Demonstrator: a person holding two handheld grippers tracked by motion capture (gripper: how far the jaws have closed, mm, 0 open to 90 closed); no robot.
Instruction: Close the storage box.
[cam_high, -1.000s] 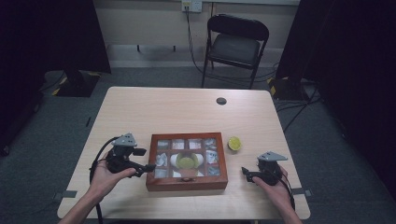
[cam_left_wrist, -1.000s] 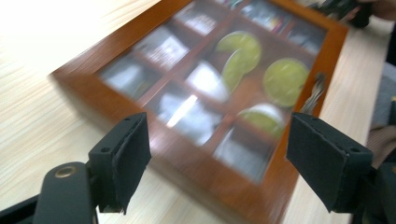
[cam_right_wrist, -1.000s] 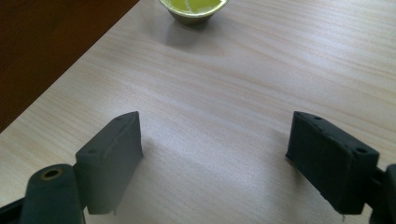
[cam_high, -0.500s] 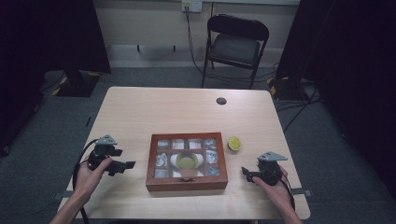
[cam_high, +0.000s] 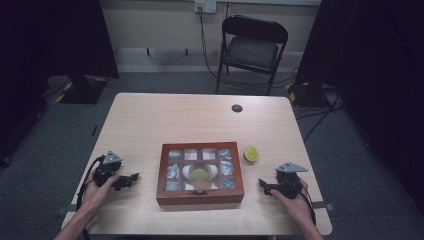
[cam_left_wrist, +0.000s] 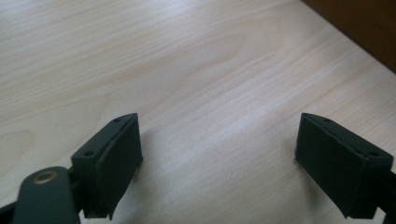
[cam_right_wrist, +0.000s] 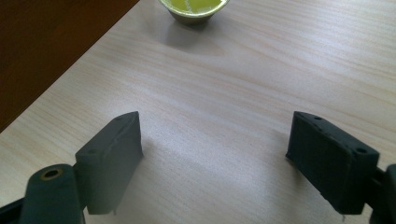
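Note:
A brown wooden box (cam_high: 200, 196) with small compartments lies at the table's front middle. Several compartments hold pale packets, and a round yellow-green pod (cam_high: 200, 174) shows at its centre. A second yellow-green pod (cam_high: 251, 153) (cam_right_wrist: 194, 7) stands on the table just right of the box. My left gripper (cam_high: 131, 180) (cam_left_wrist: 219, 168) rests open on bare wood left of the box, whose side (cam_left_wrist: 369, 28) shows at the corner of the left gripper view. To the right of the box (cam_right_wrist: 42, 51), my right gripper (cam_high: 262, 186) (cam_right_wrist: 217, 163) is open and empty, with the loose pod ahead of it.
A small black disc (cam_high: 237, 108) lies near the table's far edge. A folding chair (cam_high: 250, 47) stands behind the table (cam_high: 165, 120). Cables trail from both grippers over the front edge.
My left gripper has pulled away from the box's left side toward the table's left front. The right gripper has stayed where it was.

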